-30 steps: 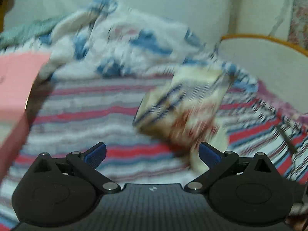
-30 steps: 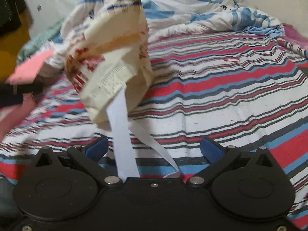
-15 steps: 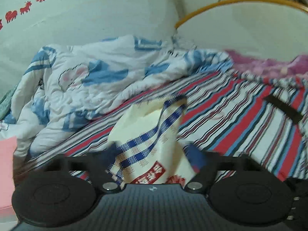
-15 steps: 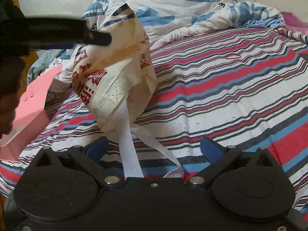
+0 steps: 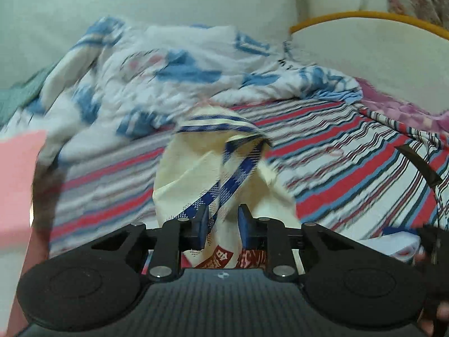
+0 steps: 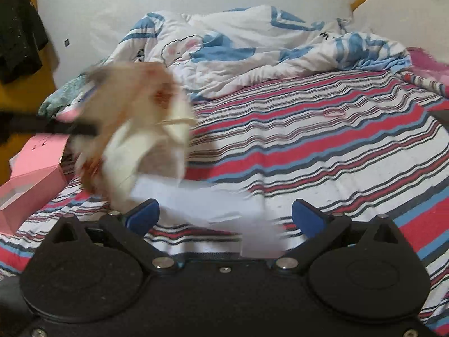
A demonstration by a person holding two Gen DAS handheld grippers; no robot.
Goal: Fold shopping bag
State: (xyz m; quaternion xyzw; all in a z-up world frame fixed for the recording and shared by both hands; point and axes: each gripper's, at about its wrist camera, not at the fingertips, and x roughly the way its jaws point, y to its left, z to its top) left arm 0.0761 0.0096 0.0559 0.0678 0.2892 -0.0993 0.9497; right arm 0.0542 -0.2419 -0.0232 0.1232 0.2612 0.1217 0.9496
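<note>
Since half a second ago the left tool [image 5: 221,226] has drawn its blue pads together, and the shopping bag [image 5: 213,174] now sits bunched between them instead of lying loose in front of wide-spread fingers. The left tool is clamped on the cream fabric near its red printed lettering, with the blue checked trim running up from the pads to the bag's rounded top. The right tool [image 6: 224,214] has its fingers spread wide apart and grips nothing; the bag's white handle strap [image 6: 221,205] lies blurred across the gap between them. From the right wrist view the shopping bag [image 6: 134,134] hangs in the air at the left, smeared by motion, with the left tool's dark finger reaching in to it from the frame's edge. Beneath is the striped bed sheet [image 6: 322,146] in red, blue and white. A crumpled blue-and-white quilt [image 6: 241,50] lies beyond it against the wall. A pink box [image 6: 33,174] rests at the bed's left edge.
</note>
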